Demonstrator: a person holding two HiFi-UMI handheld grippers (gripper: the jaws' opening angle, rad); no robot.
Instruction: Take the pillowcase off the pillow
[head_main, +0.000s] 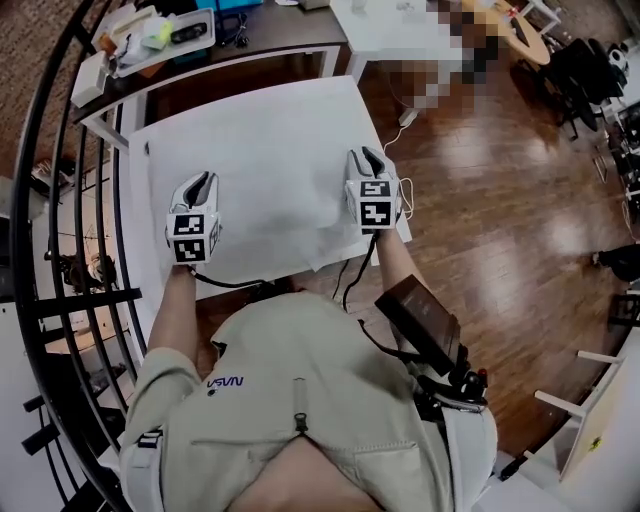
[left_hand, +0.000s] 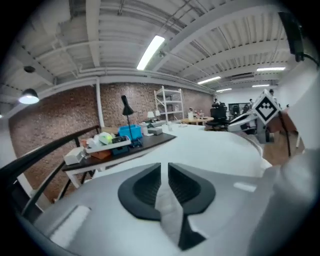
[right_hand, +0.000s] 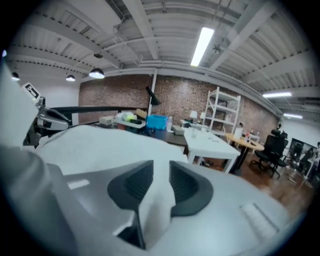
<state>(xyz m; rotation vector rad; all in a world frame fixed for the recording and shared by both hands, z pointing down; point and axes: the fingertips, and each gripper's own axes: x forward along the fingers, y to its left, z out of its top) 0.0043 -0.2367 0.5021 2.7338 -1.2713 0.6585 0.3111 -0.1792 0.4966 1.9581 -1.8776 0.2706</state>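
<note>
Left gripper (head_main: 205, 181) and right gripper (head_main: 370, 158), each clamped on a pinch of white pillowcase (head_main: 270, 190) lying flat between them. Step: near edge gripped. Next move likely needs a steady pull, keeping both pinches firm.

Our head view looks steeply down from above the person onto the pillowcase (head_main: 270, 170), taking in the left gripper (head_main: 203, 182) and right gripper (head_main: 370, 157). Each gripper view sits low, close behind its own jaws, facing across it toward the brick wall (left_hand: 55, 120). All three share the cluttered dark tabletop (head_main: 290, 38).
</note>
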